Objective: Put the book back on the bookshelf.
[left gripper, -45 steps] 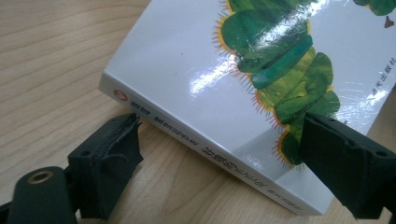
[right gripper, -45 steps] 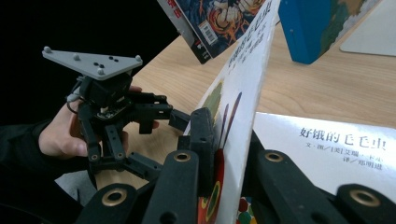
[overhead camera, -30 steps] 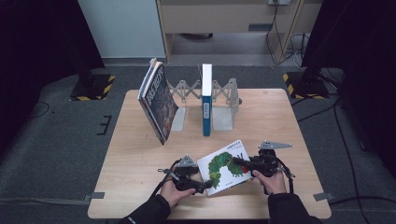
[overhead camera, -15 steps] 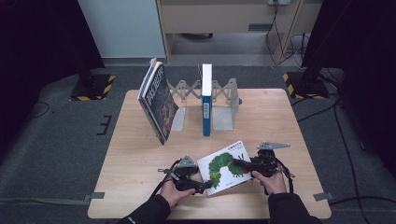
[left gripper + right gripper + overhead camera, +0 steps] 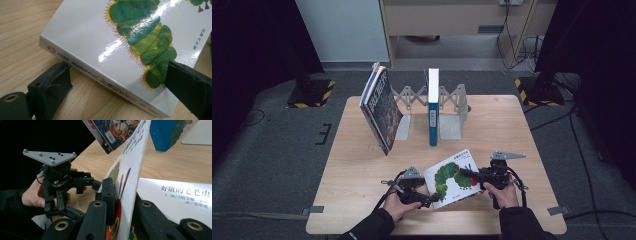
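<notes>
Caterpillar picture book [image 5: 452, 178], a white glossy hardcover with a green caterpillar on its cover, is seen near the 6 o'clock edge of the pale wooden table [image 5: 362, 165], between the two hand-held grippers. Its front cover is lifted on end in the right gripper view, while the title page below is left flat. That cover is pinched between the black jaws of the right gripper [image 5: 117, 205], which are pressed together on the thin board at the book's 3 o'clock side. The left gripper [image 5: 117, 82] is held at the book's 8 o'clock corner with its jaws spread wide: one jaw is set against the spine edge low on the table, the other lies over the cover near the caterpillar's tail, and whether real pressure is applied there cannot be told. A slip is judged the main risk: the cover is glossy and is gripped only near its edge, so it could be pulled free and dropped shut. The whole book could also be dragged or swung across the table if the spine is not steadied, and the hinge could be strained if the cover is forced past upright. At 12 o'clock a grey metal expanding book rack [image 5: 451, 107] is seen, with a blue-spined upright book [image 5: 433, 107] in it and a dark illustrated book [image 5: 381, 107] leaned at its left end, well apart from the work.
</notes>
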Motion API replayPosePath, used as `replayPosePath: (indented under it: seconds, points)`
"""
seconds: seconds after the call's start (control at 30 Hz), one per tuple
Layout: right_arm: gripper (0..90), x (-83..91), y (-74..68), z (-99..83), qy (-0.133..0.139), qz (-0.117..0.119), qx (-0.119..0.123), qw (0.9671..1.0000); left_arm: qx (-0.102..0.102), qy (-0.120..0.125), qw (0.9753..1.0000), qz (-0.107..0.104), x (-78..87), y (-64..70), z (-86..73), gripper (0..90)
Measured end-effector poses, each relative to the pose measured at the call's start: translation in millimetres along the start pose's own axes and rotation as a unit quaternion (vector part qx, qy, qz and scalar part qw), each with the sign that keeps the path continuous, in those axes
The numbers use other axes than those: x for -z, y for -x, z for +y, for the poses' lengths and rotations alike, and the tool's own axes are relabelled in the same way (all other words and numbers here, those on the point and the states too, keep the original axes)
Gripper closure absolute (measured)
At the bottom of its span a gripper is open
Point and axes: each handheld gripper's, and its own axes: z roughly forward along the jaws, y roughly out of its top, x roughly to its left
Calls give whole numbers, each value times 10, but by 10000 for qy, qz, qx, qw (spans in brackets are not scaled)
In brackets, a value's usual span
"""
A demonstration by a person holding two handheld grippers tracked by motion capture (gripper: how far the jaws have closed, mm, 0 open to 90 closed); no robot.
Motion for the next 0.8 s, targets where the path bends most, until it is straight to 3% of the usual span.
replayPosePath:
  seconds: [0.17,0.33,0.43,0.57,0.67,0.8]
  points:
    - [852,13,-30,15,162,193,107,9996,-29,2,9999,-152,-25,14,1,44]
    - [839,4,2,8,104,70,17,9999,-39,0,9999,-168,-35,21,4,49]
    - [805,-2,16,1,-11,-148,51,9999,-6,16,9999,-154,-34,17,5,51]
    - [691,-55,22,-26,-396,-768,231,9960,10,29,9999,-152,-34,15,4,53]
    - [644,-74,24,-37,-459,-893,253,9946,30,38,9999,-153,-33,10,4,53]
    - [497,-146,30,-82,-725,-1312,519,9873,43,46,9999,-153,-32,8,4,53]
